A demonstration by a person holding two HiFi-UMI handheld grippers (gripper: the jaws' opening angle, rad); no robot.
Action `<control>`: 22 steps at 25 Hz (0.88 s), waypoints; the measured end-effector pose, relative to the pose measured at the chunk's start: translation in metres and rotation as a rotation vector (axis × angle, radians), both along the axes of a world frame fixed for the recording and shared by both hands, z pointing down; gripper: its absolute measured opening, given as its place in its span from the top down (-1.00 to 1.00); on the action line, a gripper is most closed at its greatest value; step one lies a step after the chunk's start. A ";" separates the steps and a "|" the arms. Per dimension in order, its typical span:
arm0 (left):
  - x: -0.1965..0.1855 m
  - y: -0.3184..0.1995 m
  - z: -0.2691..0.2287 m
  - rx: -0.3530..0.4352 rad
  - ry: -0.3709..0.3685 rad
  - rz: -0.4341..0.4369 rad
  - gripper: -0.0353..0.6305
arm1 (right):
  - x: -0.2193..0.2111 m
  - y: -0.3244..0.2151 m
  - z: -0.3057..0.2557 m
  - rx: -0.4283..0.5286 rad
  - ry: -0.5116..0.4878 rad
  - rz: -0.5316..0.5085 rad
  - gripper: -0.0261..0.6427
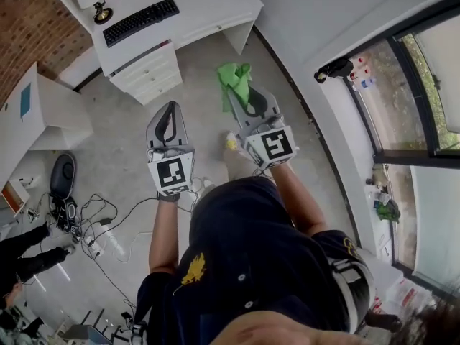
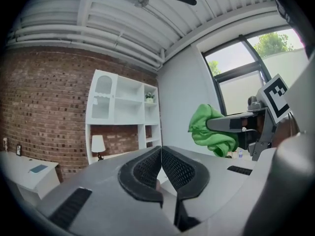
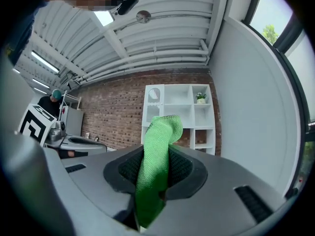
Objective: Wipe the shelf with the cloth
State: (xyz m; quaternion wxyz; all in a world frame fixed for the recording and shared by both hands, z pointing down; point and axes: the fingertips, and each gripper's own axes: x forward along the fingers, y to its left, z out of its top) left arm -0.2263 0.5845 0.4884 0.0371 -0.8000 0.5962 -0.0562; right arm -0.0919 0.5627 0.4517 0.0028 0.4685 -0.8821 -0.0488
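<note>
Well short of the white shelf on the brick wall, the right gripper holds the green cloth clamped between its jaws; the left gripper is closed on nothing. Wiping seems not yet begun; next, the cloth must reach the shelf.

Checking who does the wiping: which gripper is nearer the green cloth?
Right. The right gripper is clamped on the cloth; the left gripper is shut, empty, beside it.

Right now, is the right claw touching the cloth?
Touching. The right gripper view shows the right claw shut on the cloth, with the green fabric pinched between both pads and sticking out past them.
</note>
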 end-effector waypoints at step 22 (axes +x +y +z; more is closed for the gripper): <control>0.012 -0.311 0.013 -0.109 -0.053 -0.231 0.83 | 0.050 -0.352 0.048 -0.111 -0.088 -0.113 0.63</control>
